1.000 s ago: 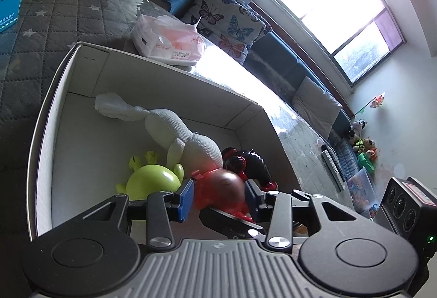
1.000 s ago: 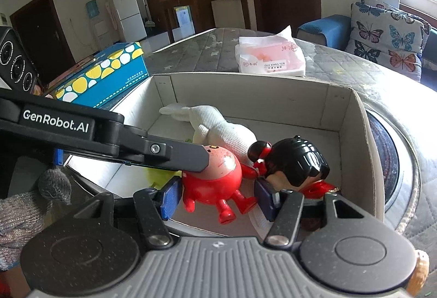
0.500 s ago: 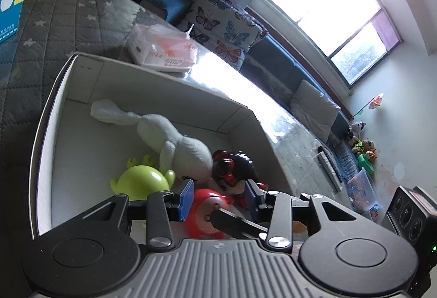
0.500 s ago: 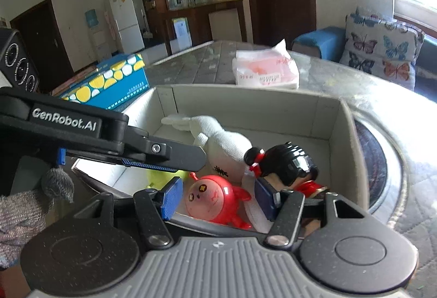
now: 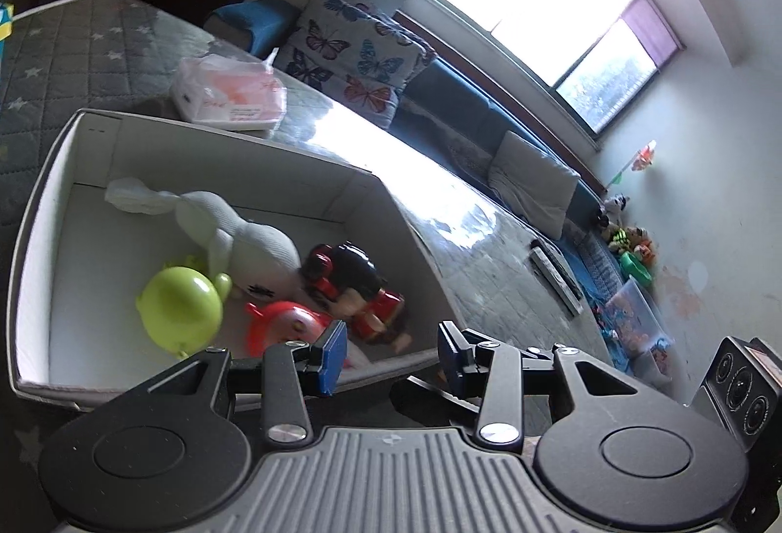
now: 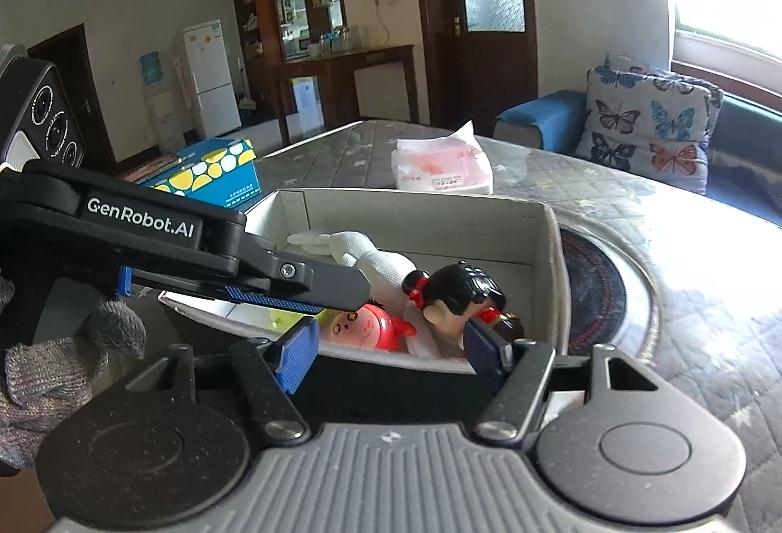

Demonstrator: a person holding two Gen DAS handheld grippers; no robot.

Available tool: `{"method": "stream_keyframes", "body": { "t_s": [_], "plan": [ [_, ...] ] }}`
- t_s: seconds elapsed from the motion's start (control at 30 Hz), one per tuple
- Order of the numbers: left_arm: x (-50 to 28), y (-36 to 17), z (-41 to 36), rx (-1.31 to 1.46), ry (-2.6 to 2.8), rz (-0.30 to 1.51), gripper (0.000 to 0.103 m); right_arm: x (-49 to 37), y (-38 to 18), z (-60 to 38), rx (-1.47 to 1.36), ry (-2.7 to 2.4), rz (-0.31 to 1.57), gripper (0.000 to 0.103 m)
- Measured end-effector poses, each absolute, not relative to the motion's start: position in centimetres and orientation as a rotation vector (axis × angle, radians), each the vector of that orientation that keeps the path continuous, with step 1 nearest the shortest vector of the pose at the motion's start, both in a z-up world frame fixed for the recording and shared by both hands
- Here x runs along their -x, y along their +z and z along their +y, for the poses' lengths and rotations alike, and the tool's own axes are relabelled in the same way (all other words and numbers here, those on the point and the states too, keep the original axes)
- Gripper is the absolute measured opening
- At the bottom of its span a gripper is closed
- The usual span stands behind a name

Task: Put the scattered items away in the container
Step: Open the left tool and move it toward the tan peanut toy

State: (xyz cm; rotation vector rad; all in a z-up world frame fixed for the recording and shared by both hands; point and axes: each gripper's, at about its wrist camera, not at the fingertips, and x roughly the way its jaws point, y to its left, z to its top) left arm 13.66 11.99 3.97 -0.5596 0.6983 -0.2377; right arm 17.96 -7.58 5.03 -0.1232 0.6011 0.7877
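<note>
Now red toy (image 6: 374, 328) in box (image 6: 550, 249), beyond opening right tool (image 6: 391, 357), nothing gripped

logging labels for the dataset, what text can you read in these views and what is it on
"GenRobot.AI": on the left tool's black arm, seen in the right wrist view.
Tissue pack: red print, too blurred to read.
Blue and yellow box: small white print, too small to read.
</note>
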Motion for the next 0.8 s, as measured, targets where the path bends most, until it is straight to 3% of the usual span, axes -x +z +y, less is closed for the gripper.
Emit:
{"method": "stream_keyframes", "body": {
  "t_s": [0.27, 0.8],
  "plan": [
    [-12.9, 3.5, 8.5, 0.534, -0.302, 0.723, 0.043, -16.1, 4.2, -11.0, 0.14, 0.723, 0.596, 0.075],
    [-13.8, 0.7, 4.8, 0.522, -0.303, 0.809, 0.043, -19.5, 2.4, -16.2, 0.145, 0.621, 0.635, 0.08]
  ]
}}
